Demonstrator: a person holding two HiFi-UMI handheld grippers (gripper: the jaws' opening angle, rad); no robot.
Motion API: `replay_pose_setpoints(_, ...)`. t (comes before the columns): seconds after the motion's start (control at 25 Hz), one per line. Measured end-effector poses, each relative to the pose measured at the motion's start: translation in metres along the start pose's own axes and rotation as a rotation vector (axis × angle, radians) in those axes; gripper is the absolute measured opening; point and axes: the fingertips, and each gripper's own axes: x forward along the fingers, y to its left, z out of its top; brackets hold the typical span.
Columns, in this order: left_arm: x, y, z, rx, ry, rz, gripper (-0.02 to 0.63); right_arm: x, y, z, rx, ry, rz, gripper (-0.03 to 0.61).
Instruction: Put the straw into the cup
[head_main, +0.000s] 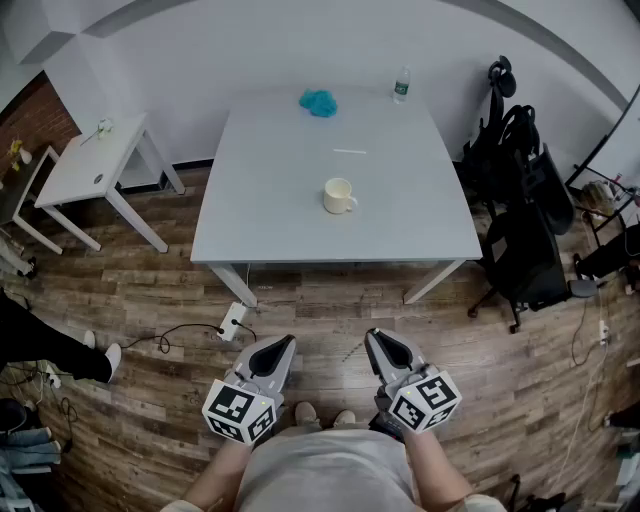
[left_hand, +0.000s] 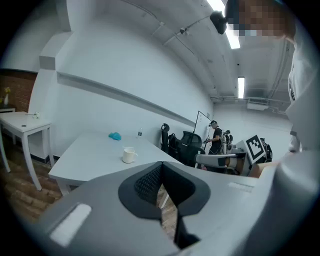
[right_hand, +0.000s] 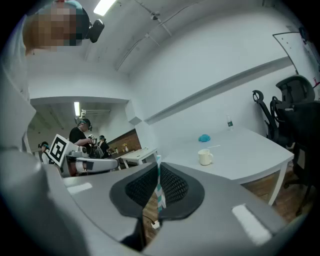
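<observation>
A cream mug (head_main: 339, 196) stands near the middle of the pale grey table (head_main: 260, 220); it also shows as the cup (right_hand: 205, 157) and the cup (left_hand: 129, 155) in the gripper views. My right gripper (right_hand: 157, 172) is shut on a teal-and-white striped straw (right_hand: 159, 189) that stands upright between its pads. Both grippers hang low over the floor, well short of the table: the right gripper (head_main: 377, 340) and the left gripper (head_main: 284, 346). The left gripper (left_hand: 161, 175) is shut with nothing in it. A thin white straw (head_main: 350, 152) lies on the table beyond the mug.
A blue fluffy thing (head_main: 318, 102) and a water bottle (head_main: 401, 85) sit at the table's far edge. Black office chairs with bags (head_main: 520, 200) crowd the right. A small white side table (head_main: 90, 165) stands left. A power strip (head_main: 232, 320) lies on the floor.
</observation>
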Motion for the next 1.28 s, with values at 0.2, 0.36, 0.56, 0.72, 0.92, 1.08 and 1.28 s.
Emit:
replay_pose_setpoints(0.2,-0.02,-0.035,-0.01,-0.002,0.026,-0.025,0.018,-0.037,0.03,-0.016,-0.004,0.029,-0.002,0.021)
replay_pose_setpoints(0.36,-0.019,-0.059,-0.016,-0.009,0.029,-0.055,0.018,-0.054,0.031,-0.024,0.008,0.034,-0.011,0.021)
replay_pose_setpoints(0.56,-0.019,-0.074,-0.024,-0.004,0.042,-0.064,0.018,-0.064,0.031,-0.025,0.012,0.028,-0.003,0.021)
replay_pose_setpoints(0.72,-0.022,-0.072,-0.023,0.003,0.045,-0.055,0.018,-0.06,0.034,-0.021,0.019,0.023,0.005,0.021)
replay_pose_setpoints(0.92,-0.027,-0.064,-0.021,0.003,0.037,-0.051,0.018,-0.052,0.039,-0.021,0.024,0.012,0.015,0.023)
replay_pose_setpoints(1.08,-0.029,-0.056,-0.017,0.001,0.028,-0.06,0.018,-0.043,0.045,-0.02,0.01,0.014,0.012,0.023)
replay_pose_setpoints(1.28,-0.036,-0.051,-0.015,0.007,0.025,-0.085,0.018,-0.037,0.049,-0.018,0.016,0.001,-0.011,0.023)
